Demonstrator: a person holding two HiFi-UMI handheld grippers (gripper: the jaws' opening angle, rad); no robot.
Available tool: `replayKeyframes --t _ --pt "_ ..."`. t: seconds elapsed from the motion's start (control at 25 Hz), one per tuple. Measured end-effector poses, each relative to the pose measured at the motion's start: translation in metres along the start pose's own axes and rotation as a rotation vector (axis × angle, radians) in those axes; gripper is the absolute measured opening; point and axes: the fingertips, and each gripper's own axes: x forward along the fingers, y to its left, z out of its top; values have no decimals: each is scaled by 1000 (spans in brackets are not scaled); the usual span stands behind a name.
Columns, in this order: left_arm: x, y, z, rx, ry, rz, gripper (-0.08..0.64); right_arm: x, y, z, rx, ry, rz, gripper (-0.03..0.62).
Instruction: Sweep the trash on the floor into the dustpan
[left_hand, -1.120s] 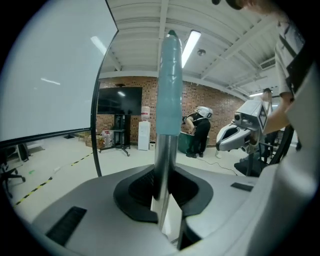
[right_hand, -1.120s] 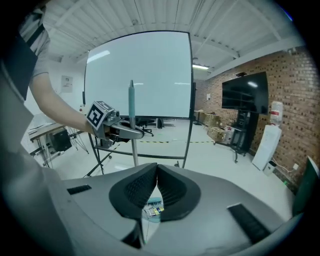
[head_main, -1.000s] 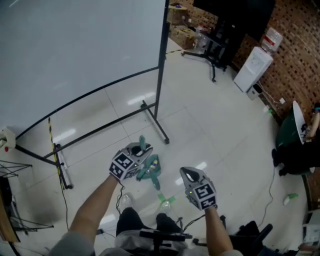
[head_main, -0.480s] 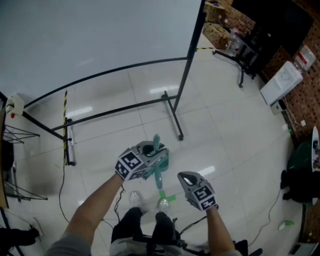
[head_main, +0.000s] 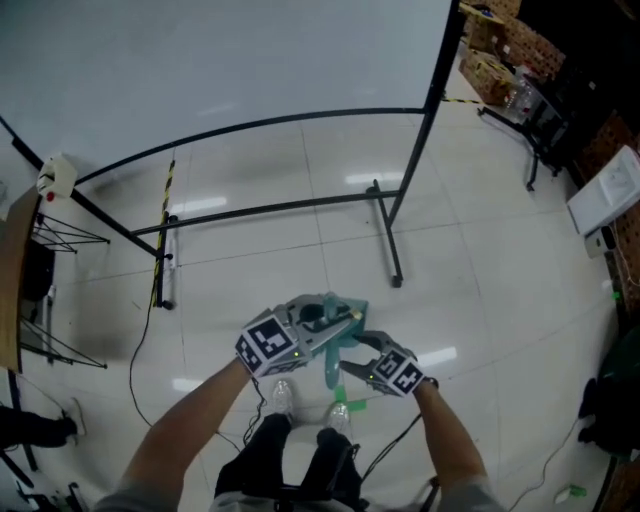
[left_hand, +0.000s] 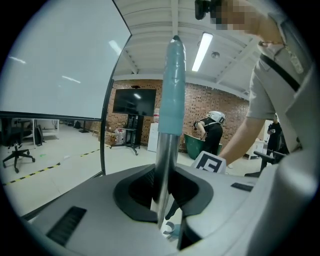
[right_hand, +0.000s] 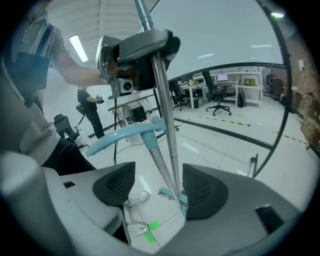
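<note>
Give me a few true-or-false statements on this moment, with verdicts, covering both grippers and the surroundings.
1. The left gripper is clamped on a metal pole with a teal grip. True.
2. The right gripper is clamped on the same pole. False: its jaws have just been opening and stand apart, with the pole passing between them ungripped.
3. A green tape mark lies on the floor beside the person's shoes. True.
4. The floor is carpeted. False: it is glossy pale tile.
5. A large white screen on a black frame stands ahead of the person. True.
</note>
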Motion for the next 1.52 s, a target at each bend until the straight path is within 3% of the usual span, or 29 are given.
replayKeyframes --t 0.08,0.44,0.56,0.68,1.16,1.52 --pt "1 -2 1 11 -5 -11 52 14 -4 0 -30 4 50 305" --pt "-4 -10 3 0 -27 -34 55 44 -8 35 -165 -76 149 305" --pt "-7 -8 4 -21 -36 -31 57 44 -1 38 -214 -82 179 253" --pt "-10 -6 4 -28 -39 -27 58 45 0 39 -241 -83 198 247" --pt "-9 -18 2 -47 -40 -47 61 44 5 36 -260 -80 224 196" --pt "-16 -13 0 -53 -70 11 66 46 -3 34 -196 -55 146 227"
